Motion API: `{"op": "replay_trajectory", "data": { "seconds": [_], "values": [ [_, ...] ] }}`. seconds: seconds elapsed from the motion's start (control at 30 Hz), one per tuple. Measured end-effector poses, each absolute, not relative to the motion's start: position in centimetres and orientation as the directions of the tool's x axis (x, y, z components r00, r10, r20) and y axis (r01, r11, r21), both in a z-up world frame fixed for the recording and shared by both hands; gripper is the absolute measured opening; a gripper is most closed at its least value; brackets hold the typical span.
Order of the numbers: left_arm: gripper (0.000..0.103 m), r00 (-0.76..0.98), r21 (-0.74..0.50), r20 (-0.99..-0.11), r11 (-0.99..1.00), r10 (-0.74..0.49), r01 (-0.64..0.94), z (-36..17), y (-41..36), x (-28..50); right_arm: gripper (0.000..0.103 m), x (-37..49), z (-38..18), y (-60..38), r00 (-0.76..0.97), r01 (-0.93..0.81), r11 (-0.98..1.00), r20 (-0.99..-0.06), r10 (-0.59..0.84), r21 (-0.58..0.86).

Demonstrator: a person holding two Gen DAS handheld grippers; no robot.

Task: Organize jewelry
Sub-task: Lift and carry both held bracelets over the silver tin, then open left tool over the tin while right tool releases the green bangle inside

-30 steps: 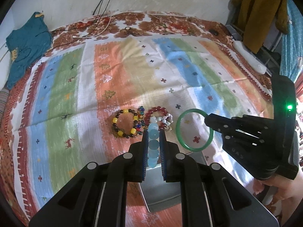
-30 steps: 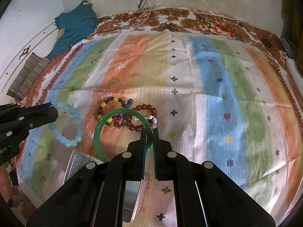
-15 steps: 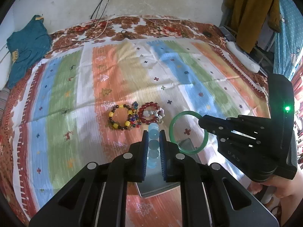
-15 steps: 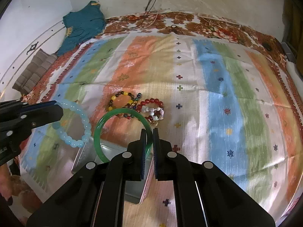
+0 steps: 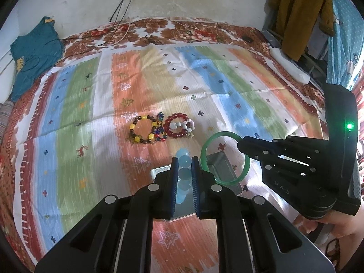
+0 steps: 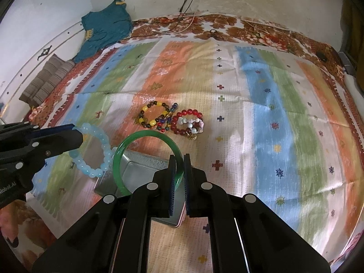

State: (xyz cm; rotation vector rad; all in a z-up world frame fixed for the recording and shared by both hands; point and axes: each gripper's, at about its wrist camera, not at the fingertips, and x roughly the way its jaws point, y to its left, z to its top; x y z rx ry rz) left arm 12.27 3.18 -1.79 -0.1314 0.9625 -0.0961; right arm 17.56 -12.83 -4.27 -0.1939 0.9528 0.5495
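The left claw (image 5: 184,159) is pressed together on a pale blue bracelet of smooth translucent round beads (image 6: 97,147); in the right wrist view the loop hangs open beyond the claw tips. The right claw (image 6: 179,159) pinches a glossy green rigid bangle (image 6: 145,157) by its rim, with the ring standing forward and left of its fingers.

Directly below both claws lies a rectangular grey metal tin with rounded corners and a matte, finely grained surface (image 6: 145,166). The bangle and the blue bracelet overlap the tin's outline in both views; whether either touches it cannot be determined.

Ahead of both claws, well apart from the tin, three further pieces lie on the bed cover: a yellow-and-dark-brown beaded bracelet (image 5: 142,130), a small multicoloured bead strand (image 5: 160,129) touching it, and a red glossy bead bracelet with white and pink beads inside its loop (image 5: 178,126) just beside the strand.

The surface is a woven striped bedspread in orange, green, blue and white with small cross and tree motifs (image 6: 261,113).

Legible writing: "Robot.AI" on the left claw body in the right wrist view; "UAS", partly readable, on the right claw body in the left wrist view.

To the right of the right claw, open bedspread extends to the patterned border.
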Motion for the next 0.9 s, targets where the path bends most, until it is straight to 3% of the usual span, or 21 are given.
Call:
{"op": "replay_trajectory", "data": {
  "seconds": [0.1,0.17,0.37,0.53,0.9],
  "values": [
    [0.019,0.584,-0.149,-0.803,0.989,-0.117,-0.006,-1.6,3.5,12.0,0.013,17.6,-4.2,-13.1,0.451,-0.517,0.85,-0.811,0.372,0.103],
    [0.025,0.591,-0.151,-0.799,0.988,-0.108,-0.023,-1.4,3.9,12.0,0.035,18.0,-4.1,-13.5,0.466,-0.496,0.863,-0.808,0.361,0.1],
    [0.027,0.574,-0.147,-0.816,0.985,-0.072,-0.086,-1.8,5.6,12.6,0.036,19.3,-4.8,-14.4,0.452,-0.453,0.885,-0.828,0.333,0.108],
    [0.035,0.565,-0.14,-0.823,0.985,-0.056,-0.105,-2.0,6.1,12.9,0.037,19.7,-5.0,-14.5,0.443,-0.445,0.888,-0.833,0.33,0.115],
    [0.047,0.51,-0.094,-0.86,0.981,0.007,-0.171,-4.0,7.7,14.9,0.051,21.1,-5.7,-13.1,0.44,-0.462,0.884,-0.848,0.295,0.068]
  ]
}}
